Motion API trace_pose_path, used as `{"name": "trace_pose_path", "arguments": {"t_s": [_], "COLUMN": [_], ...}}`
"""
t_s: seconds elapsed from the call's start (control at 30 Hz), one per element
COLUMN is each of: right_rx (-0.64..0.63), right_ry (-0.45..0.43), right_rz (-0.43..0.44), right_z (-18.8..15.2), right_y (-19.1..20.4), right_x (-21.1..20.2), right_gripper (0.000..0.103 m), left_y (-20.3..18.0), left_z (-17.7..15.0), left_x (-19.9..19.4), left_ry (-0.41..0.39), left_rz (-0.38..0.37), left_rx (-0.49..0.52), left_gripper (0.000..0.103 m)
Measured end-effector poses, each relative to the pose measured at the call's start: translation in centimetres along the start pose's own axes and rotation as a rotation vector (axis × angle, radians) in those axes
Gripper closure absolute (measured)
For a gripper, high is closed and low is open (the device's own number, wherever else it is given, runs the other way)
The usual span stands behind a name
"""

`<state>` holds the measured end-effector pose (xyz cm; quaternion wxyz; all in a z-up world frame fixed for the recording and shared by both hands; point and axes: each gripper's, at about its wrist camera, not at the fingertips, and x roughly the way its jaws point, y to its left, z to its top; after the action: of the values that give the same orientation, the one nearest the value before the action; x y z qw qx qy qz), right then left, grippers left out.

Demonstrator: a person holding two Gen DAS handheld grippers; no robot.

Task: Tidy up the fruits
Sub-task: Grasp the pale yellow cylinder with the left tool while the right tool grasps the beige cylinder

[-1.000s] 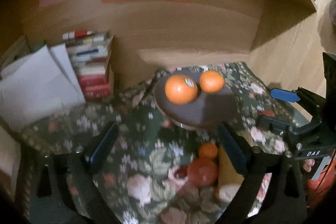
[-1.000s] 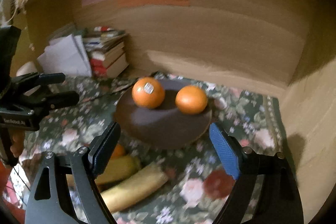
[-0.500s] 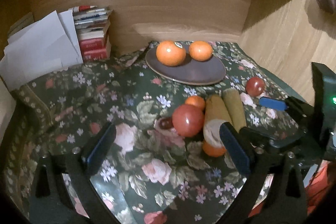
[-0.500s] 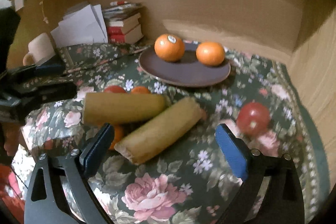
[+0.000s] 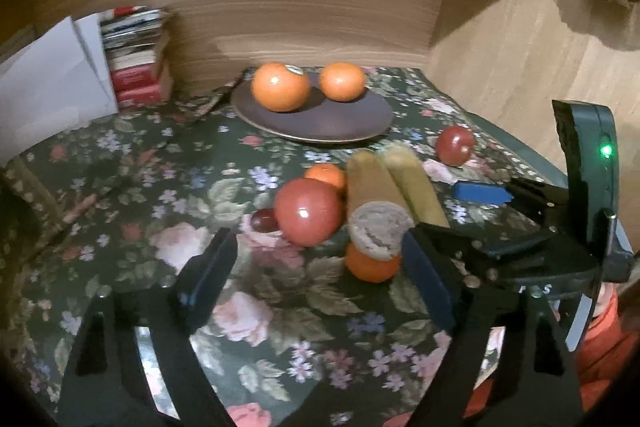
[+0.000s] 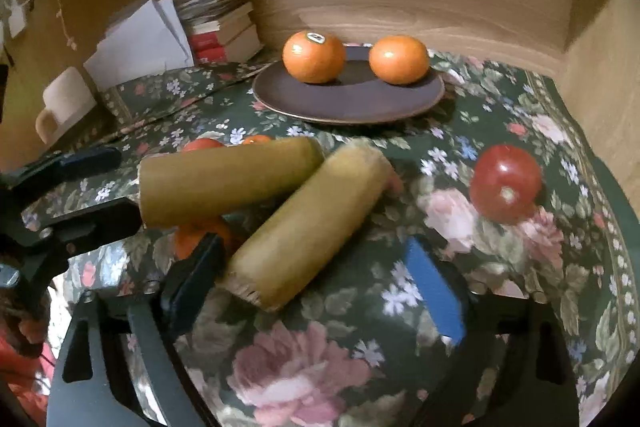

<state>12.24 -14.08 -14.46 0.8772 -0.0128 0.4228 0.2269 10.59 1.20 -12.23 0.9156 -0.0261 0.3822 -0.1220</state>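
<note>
A dark plate [image 5: 352, 123] [image 6: 360, 103] at the back of the floral cloth holds two oranges [image 5: 280, 87] [image 5: 342, 81] [image 6: 313, 56] [image 6: 399, 59]. In front lie two yellow-brown cylinders [image 5: 376, 195] [image 6: 228, 179] [image 6: 312, 223], a large red fruit [image 5: 308, 211], a small dark grape [image 5: 264, 221], two small oranges [image 5: 326, 175] [image 5: 370, 265] and a red fruit [image 5: 454, 145] [image 6: 505, 183] to the right. My left gripper [image 5: 320, 275] is open and empty before the pile. My right gripper [image 6: 316, 279] is open and empty at the near cylinder's end.
Stacked books [image 5: 136, 67] [image 6: 224, 31] and white papers [image 5: 48, 75] [image 6: 140, 39] stand at the back left. A cream mug [image 6: 66, 103] sits left. Wooden walls [image 5: 320, 11] close the back and right. The floral cloth [image 6: 304, 379] covers the table.
Both grippers have pulled back from the plate toward the table's front. The loose fruits and cylinders now fill the foreground. Both stay open.
</note>
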Motion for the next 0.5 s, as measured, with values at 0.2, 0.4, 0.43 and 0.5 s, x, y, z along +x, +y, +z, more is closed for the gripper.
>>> {"name": "trace_pose_path", "arguments": {"t_s": [0.2, 0.4, 0.43, 0.5], "right_rx": [0.029, 0.079, 0.076, 0.067], "right_ry": [-0.012, -0.028, -0.034, -0.042], "right_rz": [-0.066, -0.074, -0.081, -0.094], "right_z": [-0.4, -0.4, -0.4, -0.3], "right_y": [-2.0, -3.8, -3.8, -3.8], "right_x": [-1.4, -2.4, -2.5, -2.7], "right_gripper": [0.037, 0.037, 0.037, 0.037], "left_y": [-2.1, -3.8, -4.0, -4.3], "left_z": [0.4, 0.9, 1.1, 1.1], "left_x": [1.0, 2.9, 3.4, 4.0], "left_ry": [0.011, 0.044, 0.055, 0.068], "left_rz": [-0.061, -0.099, -0.104, -0.11], "left_rx": [0.047, 0.083, 0.088, 0.088], "left_gripper": [0.037, 0.037, 0.037, 0.038]}}
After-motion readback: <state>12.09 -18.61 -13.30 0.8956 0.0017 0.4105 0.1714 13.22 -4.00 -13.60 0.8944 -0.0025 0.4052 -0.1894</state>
